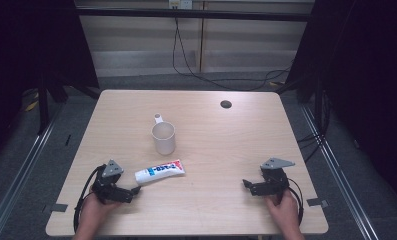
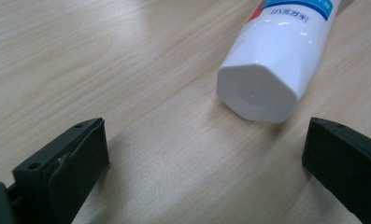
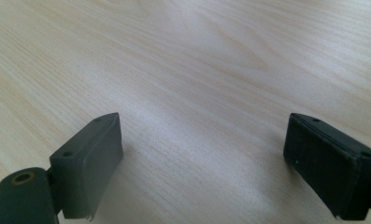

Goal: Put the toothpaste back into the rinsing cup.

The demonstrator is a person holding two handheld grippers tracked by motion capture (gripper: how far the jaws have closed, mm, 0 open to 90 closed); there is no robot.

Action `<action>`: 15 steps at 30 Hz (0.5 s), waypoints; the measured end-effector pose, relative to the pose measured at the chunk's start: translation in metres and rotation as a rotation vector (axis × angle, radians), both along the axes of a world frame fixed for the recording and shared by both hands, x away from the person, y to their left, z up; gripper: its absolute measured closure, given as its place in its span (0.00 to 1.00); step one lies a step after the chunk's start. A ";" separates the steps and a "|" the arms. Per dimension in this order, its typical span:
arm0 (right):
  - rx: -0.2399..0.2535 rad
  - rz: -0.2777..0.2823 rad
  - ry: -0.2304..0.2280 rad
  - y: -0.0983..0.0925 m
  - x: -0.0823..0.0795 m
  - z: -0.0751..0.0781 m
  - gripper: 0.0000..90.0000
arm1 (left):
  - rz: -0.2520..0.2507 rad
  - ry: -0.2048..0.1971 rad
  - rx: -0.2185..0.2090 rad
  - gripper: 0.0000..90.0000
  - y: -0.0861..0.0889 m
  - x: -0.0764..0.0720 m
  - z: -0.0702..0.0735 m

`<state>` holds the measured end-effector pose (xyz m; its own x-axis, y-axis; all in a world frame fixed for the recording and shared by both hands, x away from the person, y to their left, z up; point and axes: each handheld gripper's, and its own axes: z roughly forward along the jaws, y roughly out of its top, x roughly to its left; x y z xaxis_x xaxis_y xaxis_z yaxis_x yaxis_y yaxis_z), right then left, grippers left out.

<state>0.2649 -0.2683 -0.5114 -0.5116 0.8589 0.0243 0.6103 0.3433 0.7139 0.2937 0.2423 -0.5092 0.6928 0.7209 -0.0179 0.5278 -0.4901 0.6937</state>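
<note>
A white toothpaste tube (image 1: pixel 160 171) with blue and red print lies on the wooden table (image 1: pixel 226 145), cap end pointing toward the left gripper. My left gripper (image 1: pixel 134 192) stands open just short of that cap; in the left gripper view the white cap (image 2: pixel 260 91) lies slightly beyond and between the spread jaws, nearer the right one. A white cup (image 1: pixel 163 137) with a small handle stands upright behind the tube. My right gripper (image 1: pixel 246 185) rests low over bare wood at the front right, open and holding nothing (image 3: pixel 204 158).
A dark round hole (image 1: pixel 226 104) sits in the table top near the far right. Cables run across the floor behind the table. Two tape marks lie at the front corners (image 1: pixel 317 202).
</note>
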 end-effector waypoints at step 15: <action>0.002 -0.001 0.000 0.000 0.000 0.000 0.13 | -0.051 0.190 0.129 0.22 -0.007 0.006 0.030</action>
<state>0.2649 -0.2682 -0.5114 -0.5111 0.8591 0.0258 0.6106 0.3419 0.7143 0.2993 0.2355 -0.4794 0.7213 0.6899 -0.0617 0.6154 -0.5974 0.5142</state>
